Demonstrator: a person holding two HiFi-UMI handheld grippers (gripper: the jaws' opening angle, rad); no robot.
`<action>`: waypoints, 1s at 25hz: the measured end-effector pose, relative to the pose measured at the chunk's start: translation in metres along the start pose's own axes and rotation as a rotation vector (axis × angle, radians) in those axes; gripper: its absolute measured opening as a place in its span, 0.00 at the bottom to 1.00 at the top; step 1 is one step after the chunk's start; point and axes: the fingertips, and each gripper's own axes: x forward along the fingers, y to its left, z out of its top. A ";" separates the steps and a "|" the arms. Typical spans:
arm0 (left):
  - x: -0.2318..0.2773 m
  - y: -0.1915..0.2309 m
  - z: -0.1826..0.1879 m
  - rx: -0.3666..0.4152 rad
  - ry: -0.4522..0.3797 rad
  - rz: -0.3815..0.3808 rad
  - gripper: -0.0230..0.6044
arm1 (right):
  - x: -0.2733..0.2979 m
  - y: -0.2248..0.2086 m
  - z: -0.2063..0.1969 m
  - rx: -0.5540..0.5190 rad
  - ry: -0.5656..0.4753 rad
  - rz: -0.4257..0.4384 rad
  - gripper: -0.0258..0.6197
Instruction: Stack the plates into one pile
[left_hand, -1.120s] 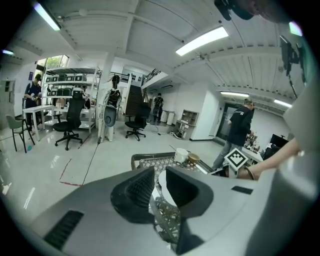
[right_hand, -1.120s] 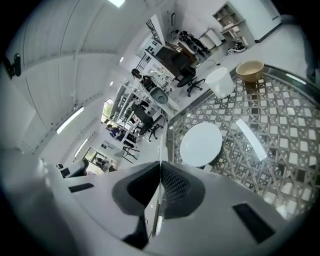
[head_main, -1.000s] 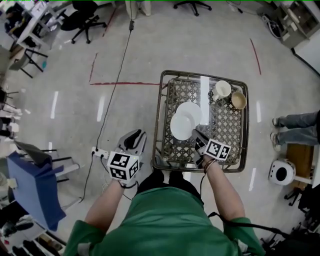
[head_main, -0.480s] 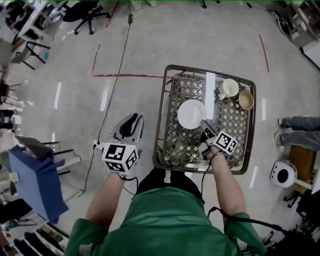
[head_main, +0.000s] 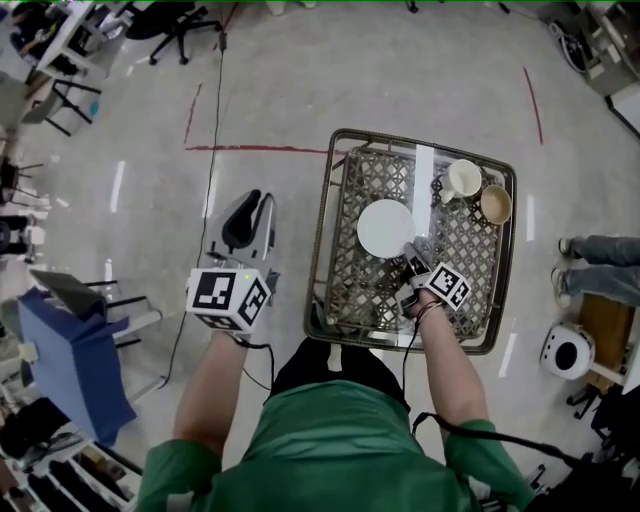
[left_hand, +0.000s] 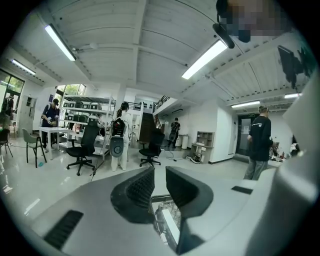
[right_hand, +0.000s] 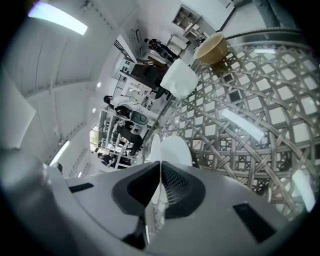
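Bringing white plate (head_main: 386, 226), offset a second ago, squarely over lower plate (right_hand: 176, 150) on worktop (head_main: 470, 262): pile nearly formed. Pinching its rim with right claw (head_main: 414, 250); holding left claw (head_main: 250, 212) narrowly parted, empty.

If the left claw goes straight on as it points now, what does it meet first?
The way looks free: the left claw aims over the floor toward a distant black office chair; depth unclear.

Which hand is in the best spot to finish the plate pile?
Right. The right gripper is over the table, shut on the white plate at its rim. The left gripper hangs open and empty beside the table.
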 end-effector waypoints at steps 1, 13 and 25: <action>0.000 0.000 0.002 -0.001 -0.004 0.001 0.17 | 0.001 -0.007 0.000 -0.010 0.003 -0.041 0.09; -0.004 -0.004 0.001 -0.027 0.007 0.006 0.17 | 0.014 -0.021 -0.004 -0.260 0.125 -0.273 0.29; -0.015 -0.018 0.024 -0.008 -0.047 -0.022 0.17 | -0.026 0.064 0.054 -0.574 -0.031 -0.280 0.22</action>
